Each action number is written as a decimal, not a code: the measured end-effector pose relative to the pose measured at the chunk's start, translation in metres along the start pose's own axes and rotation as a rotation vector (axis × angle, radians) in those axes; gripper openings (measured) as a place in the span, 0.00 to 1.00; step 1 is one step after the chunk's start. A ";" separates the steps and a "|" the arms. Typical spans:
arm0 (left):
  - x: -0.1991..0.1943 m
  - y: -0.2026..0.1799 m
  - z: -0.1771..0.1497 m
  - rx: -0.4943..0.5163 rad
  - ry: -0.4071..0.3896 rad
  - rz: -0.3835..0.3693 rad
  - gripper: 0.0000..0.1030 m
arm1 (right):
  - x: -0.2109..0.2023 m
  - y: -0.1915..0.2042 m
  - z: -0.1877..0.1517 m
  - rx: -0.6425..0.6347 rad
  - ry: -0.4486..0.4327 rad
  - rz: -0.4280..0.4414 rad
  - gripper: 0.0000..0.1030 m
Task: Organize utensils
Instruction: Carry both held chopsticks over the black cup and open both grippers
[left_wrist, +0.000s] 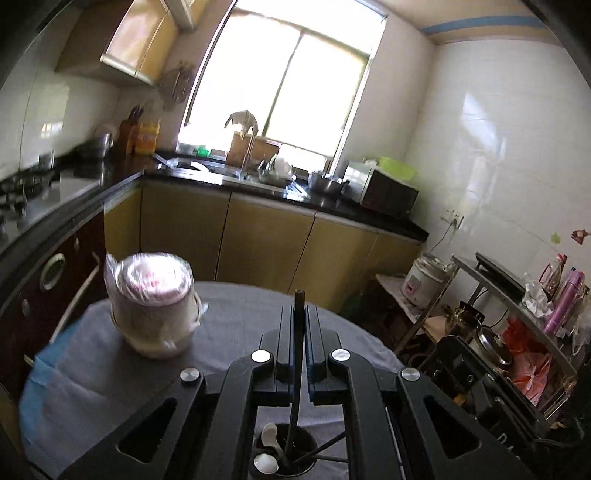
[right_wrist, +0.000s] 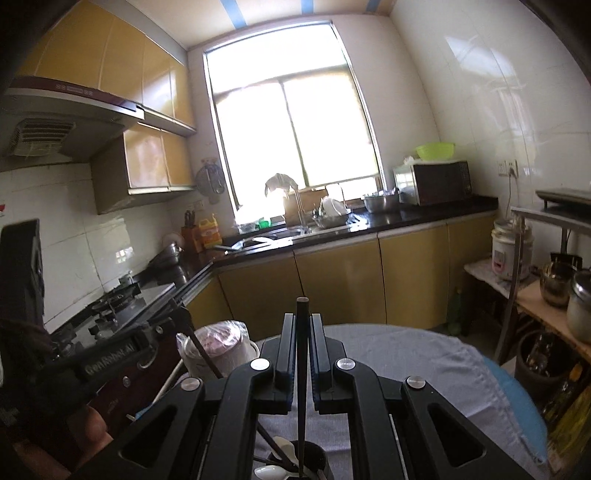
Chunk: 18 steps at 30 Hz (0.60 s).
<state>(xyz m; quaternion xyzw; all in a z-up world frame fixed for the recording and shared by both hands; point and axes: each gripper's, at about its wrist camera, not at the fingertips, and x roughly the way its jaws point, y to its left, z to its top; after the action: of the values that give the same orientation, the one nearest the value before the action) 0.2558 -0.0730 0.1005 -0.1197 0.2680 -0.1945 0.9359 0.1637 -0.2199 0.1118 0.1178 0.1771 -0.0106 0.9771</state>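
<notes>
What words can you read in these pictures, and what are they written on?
"GenRobot.AI": on the left gripper, seen from the right wrist view.
Red print on the wrapped jar's lid: too blurred to read.
Label on the yellow bottle: too small.
Range hood buttons: too small.

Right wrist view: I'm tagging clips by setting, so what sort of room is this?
A home kitchen, most likely: a black gas hob under a range hood, a steel sink with tap below the window, and a dark microwave oven on the counter.

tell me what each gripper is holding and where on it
Left gripper is shut on a dark chopstick near its upper end. Right gripper is shut on another dark chopstick, also near the top, lower ends over the utensil cup.
</notes>
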 end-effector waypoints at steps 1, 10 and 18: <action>0.003 0.001 -0.003 -0.002 0.006 0.003 0.05 | 0.002 0.000 -0.004 0.000 0.007 0.000 0.07; 0.018 0.004 -0.027 -0.009 0.038 0.009 0.05 | 0.017 0.003 -0.034 0.001 0.063 0.013 0.07; 0.026 0.005 -0.046 0.012 0.054 0.018 0.05 | 0.026 0.001 -0.058 0.006 0.106 0.027 0.07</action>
<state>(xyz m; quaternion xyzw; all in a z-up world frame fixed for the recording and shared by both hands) 0.2523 -0.0847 0.0492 -0.1066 0.2931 -0.1910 0.9307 0.1679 -0.2045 0.0508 0.1235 0.2271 0.0084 0.9660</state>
